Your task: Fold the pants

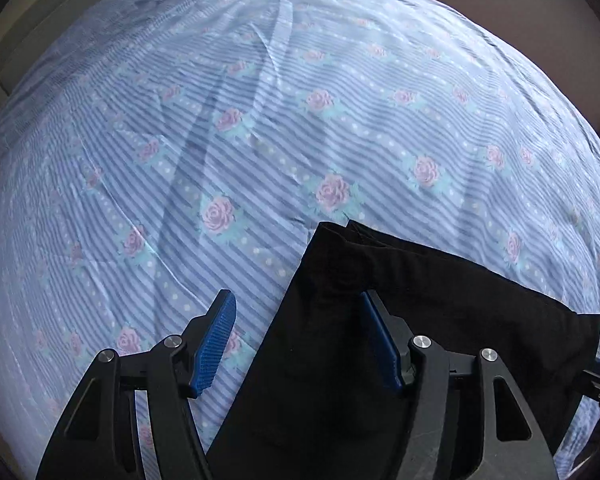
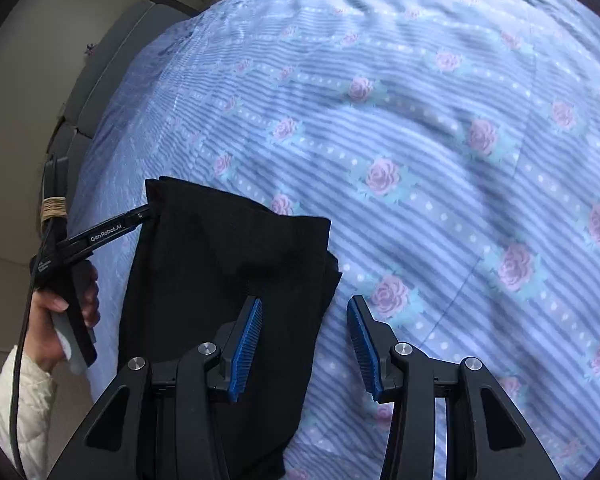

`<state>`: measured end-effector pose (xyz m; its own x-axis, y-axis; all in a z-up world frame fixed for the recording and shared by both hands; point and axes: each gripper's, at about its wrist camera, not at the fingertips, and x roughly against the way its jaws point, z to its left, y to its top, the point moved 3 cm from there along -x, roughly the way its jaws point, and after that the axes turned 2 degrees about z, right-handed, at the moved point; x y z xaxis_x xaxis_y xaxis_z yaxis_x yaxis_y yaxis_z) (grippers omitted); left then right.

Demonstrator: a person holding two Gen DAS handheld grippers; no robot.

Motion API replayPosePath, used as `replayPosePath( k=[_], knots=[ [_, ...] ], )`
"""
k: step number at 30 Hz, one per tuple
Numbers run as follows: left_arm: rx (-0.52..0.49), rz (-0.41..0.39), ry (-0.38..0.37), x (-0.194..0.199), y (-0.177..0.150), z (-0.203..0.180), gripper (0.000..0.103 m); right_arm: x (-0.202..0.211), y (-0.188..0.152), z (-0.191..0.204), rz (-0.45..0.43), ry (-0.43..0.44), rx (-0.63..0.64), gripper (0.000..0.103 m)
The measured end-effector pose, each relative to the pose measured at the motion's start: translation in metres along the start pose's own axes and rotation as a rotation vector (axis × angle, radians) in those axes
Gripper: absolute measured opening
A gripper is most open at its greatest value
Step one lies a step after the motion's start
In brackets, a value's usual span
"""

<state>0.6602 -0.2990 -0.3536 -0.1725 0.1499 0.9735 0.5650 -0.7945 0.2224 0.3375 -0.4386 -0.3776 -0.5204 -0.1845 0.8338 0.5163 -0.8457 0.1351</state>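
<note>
Both tools [image 1: 298, 300] [image 2: 305, 306] straddle opposite edges of folded pants [image 2: 228, 256].

The bed [image 1: 340, 80] lies open ahead and to both sides — only low creases in the striped sheet [image 2: 460, 100]. The folded black pants [image 2: 228, 264] lie flat between the two tools, the sole obstacle — and a slight one.

pants [image 1: 440, 320]: matt black cloth | bedsheet [image 1: 260, 120]: thin creased cloth | pads [image 2: 246, 348]: ribbed
</note>
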Motion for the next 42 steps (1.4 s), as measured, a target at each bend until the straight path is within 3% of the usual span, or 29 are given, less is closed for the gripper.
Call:
replayPosePath(
  k=[5, 6, 7, 8, 10, 13, 17, 19, 21, 22, 24, 27, 31, 33, 37, 42],
  knots=[
    [0.074, 0.029, -0.069, -0.015, -0.006, -0.003, 0.06, -0.015, 0.008, -0.01, 0.01, 0.069, -0.077, 0.044],
    [0.095, 0.034, -0.106, -0.015, -0.005, -0.004, 0.042, -0.015, 0.012, -0.011, 0.005, 0.095, -0.075, 0.04],
    [0.111, 0.038, -0.142, -0.017, 0.001, -0.007, 0.02, -0.014, 0.015, -0.009, 0.004, 0.099, -0.065, 0.023],
    [0.124, 0.042, -0.163, -0.016, 0.004, -0.01, 0.012, -0.015, 0.019, -0.008, 0.013, 0.098, -0.043, 0.009],
    [0.095, -0.001, -0.149, -0.006, 0.01, -0.018, 0.007, -0.005, 0.025, -0.004, -0.01, 0.084, -0.013, 0.007],
    [0.082, -0.051, -0.134, -0.001, 0.024, -0.026, 0.007, 0.024, 0.036, 0.002, -0.124, 0.005, 0.03, 0.006],
    [0.115, -0.003, -0.059, -0.024, 0.036, -0.027, 0.014, 0.011, 0.048, -0.012, -0.111, -0.131, 0.04, 0.008],
    [0.127, -0.007, -0.03, -0.019, 0.041, -0.026, 0.037, 0.004, 0.051, -0.016, -0.054, -0.136, 0.038, 0.011],
    [0.117, -0.052, -0.007, 0.0, 0.044, -0.024, 0.054, 0.015, 0.052, -0.014, -0.071, -0.14, 0.027, 0.032],
    [0.112, -0.107, -0.006, 0.02, 0.043, -0.024, 0.054, 0.025, 0.051, -0.011, -0.104, -0.157, 0.03, 0.051],
    [0.126, -0.168, -0.01, 0.053, 0.034, -0.02, 0.058, 0.047, 0.049, 0.002, -0.178, -0.178, 0.079, 0.053],
    [0.156, -0.263, -0.027, 0.109, -0.001, -0.008, 0.064, 0.072, 0.038, 0.038, -0.207, -0.179, 0.219, 0.053],
    [0.251, -0.323, 0.021, 0.171, -0.08, 0.033, 0.066, 0.09, 0.011, 0.09, -0.192, -0.103, 0.385, 0.061],
    [0.349, -0.342, 0.05, 0.199, -0.138, 0.053, 0.068, 0.095, -0.007, 0.112, -0.167, -0.066, 0.451, 0.062],
    [0.539, -0.324, 0.121, 0.225, -0.243, 0.088, 0.069, 0.091, -0.049, 0.145, -0.096, -0.019, 0.551, 0.063],
    [0.734, -0.218, 0.181, 0.222, -0.36, 0.106, 0.069, 0.068, -0.108, 0.181, 0.032, 0.018, 0.659, 0.063]
  ],
)
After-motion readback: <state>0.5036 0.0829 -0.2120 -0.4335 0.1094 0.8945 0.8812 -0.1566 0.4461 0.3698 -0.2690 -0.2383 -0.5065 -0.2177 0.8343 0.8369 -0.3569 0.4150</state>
